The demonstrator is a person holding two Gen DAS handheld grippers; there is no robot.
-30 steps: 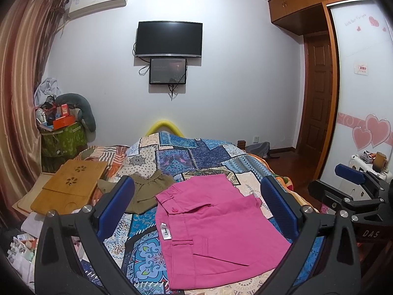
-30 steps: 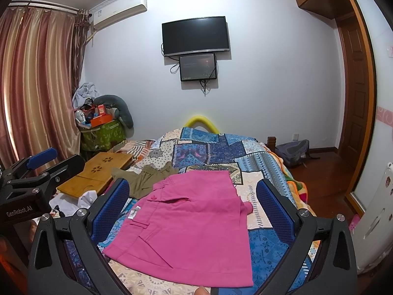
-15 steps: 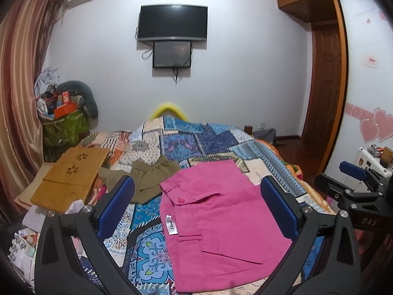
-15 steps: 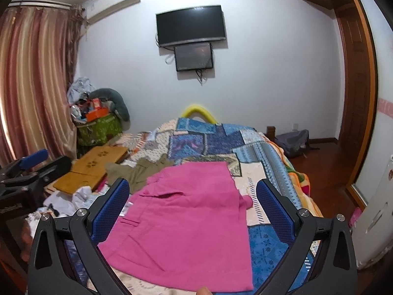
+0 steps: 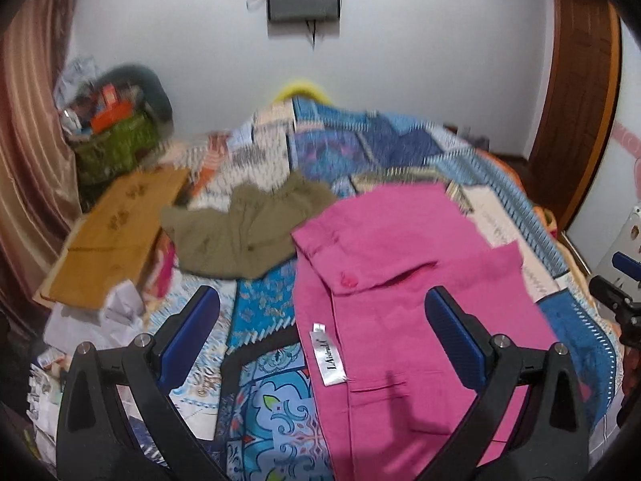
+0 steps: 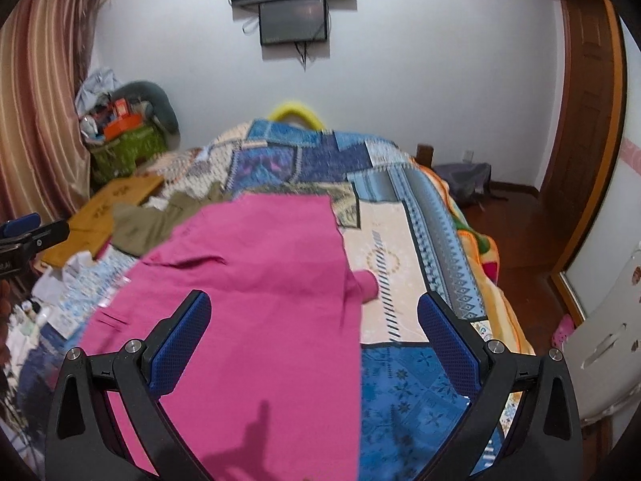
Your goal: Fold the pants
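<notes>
Both grippers have dipped toward the bed (image 6: 404, 292). The pink pants (image 5: 400, 304) lie near its near edge, long axis running away; left gripper (image 5: 320, 332) and right gripper (image 6: 312, 328) hover, jaws spread, empty.

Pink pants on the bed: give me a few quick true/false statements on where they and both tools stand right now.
1. The pink pants lie spread on the patchwork bedspread. True.
2. The left tool is shut on the waistband. False: its jaws stand wide apart and hold nothing.
3. A white label shows at the pants' edge. True.
4. The right tool grips a pant leg. False: it is open and holds nothing.
5. The olive garment lies on top of the pink pants. False: it lies beside them, toward the wooden board.
</notes>
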